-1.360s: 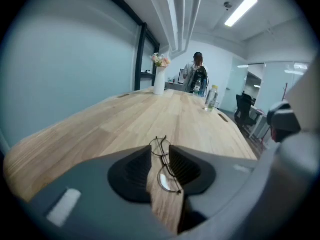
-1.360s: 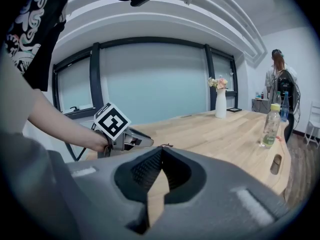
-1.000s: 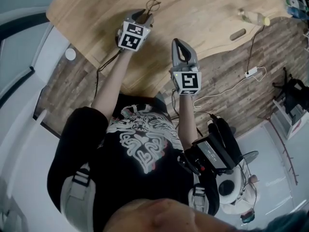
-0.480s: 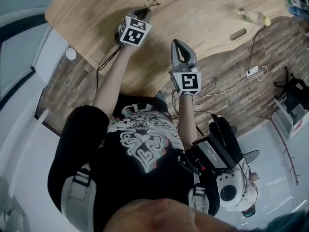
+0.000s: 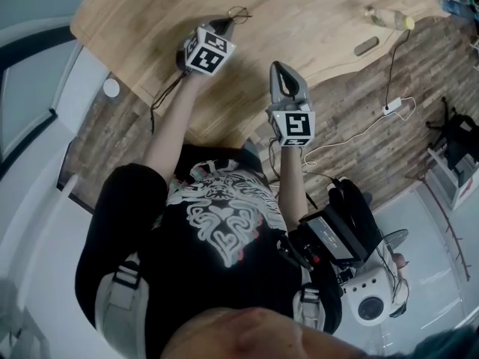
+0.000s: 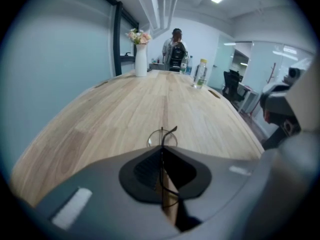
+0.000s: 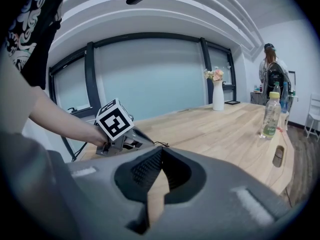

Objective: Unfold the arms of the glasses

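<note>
Thin wire-framed glasses [image 5: 238, 13] lie at the tip of my left gripper [image 5: 224, 25] on the wooden table [image 5: 314, 21]. In the left gripper view one round lens [image 6: 162, 138] shows just past the jaws, and a dark wire of the frame runs down between them; the left gripper [image 6: 161, 156] is shut on the glasses. My right gripper [image 5: 281, 68] hovers near the table's front edge, to the right of the left one, shut with nothing in it. The right gripper view shows its jaws [image 7: 160, 153] closed and the left gripper [image 7: 119, 130] with the glasses' wire [image 7: 160, 144] ahead.
A plastic bottle [image 5: 389, 19] and a small dark object [image 5: 367, 48] lie at the table's far right. A white vase of flowers [image 6: 140, 59] and a bottle [image 6: 200, 74] stand at the far end, with a person [image 6: 175, 49] behind. Cables and a plug strip [image 5: 394, 111] lie on the floor.
My left gripper has slid a little farther onto the table with the glasses at its tip. The right gripper has hardly moved.
</note>
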